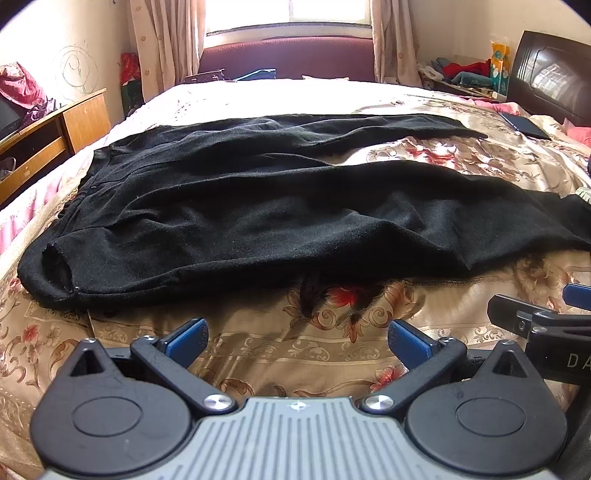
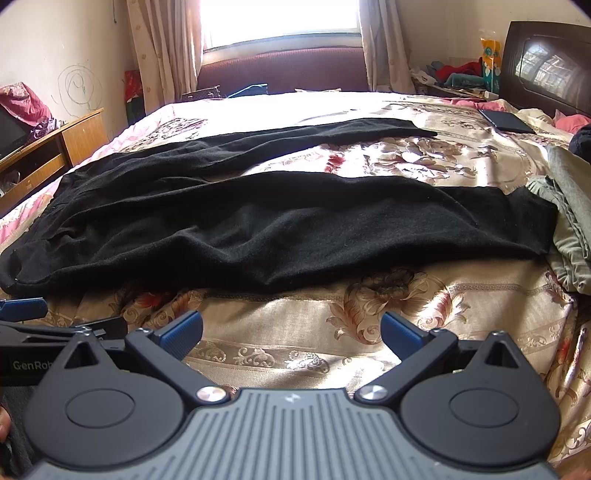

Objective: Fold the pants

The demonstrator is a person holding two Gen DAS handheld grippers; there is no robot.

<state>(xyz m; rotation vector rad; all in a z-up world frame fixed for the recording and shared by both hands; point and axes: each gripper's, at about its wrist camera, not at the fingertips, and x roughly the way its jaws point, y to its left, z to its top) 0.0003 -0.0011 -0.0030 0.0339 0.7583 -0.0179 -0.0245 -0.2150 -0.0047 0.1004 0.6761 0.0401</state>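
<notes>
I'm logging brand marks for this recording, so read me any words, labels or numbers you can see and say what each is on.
"GenRob", cut off: on the left gripper body, right wrist view.
"DA", cut off at the frame edge: on the right gripper body, left wrist view.
Yellow package by the headboard: print too small to read.
Nothing readable on the black pants.

Pants (image 1: 258,206): near leg's cuff runs off the left wrist view at 3 o'clock; the waist end is clipped at 9 o'clock in the right wrist view.

Right gripper (image 1: 535,314): only one arm and a blue pad tip enter the left wrist view at 4 o'clock, the rest cut off.

Window (image 2: 280,18): blown out white, nothing readable beyond the glass.

Grey-green clothes (image 2: 569,229): cut by the edge at 3 o'clock, kind unclear.

Clutter (image 1: 465,72) beside the headboard at 1 o'clock: too small to tell.
</notes>
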